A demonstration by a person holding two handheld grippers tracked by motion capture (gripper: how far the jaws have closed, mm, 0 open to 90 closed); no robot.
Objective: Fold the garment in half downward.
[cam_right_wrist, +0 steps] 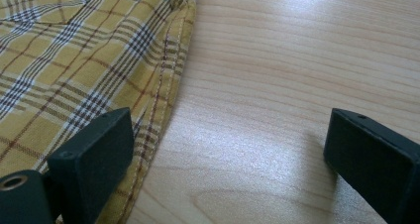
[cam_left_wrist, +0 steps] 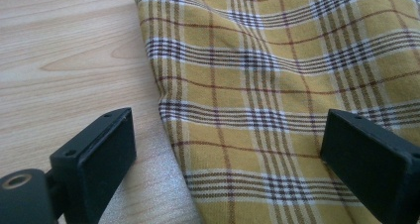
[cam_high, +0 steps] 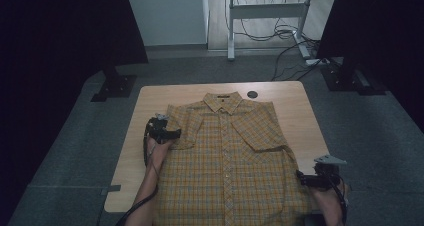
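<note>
Both your grippers, left [cam_high: 175,134] at nine o'clock, right [cam_high: 301,178] at four, straddle the shirt's [cam_high: 230,161] edges, jaws apart, ready to pinch.

Woven plaid cloth shirt [cam_high: 230,156] lies on smooth, faintly glossy wood table [cam_high: 150,101].

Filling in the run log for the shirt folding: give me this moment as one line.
shirt: flat on table, buttoned, sleeves folded in | left tool: open, astride sleeve edge | right tool: open, at side hem | nothing gripped
</note>
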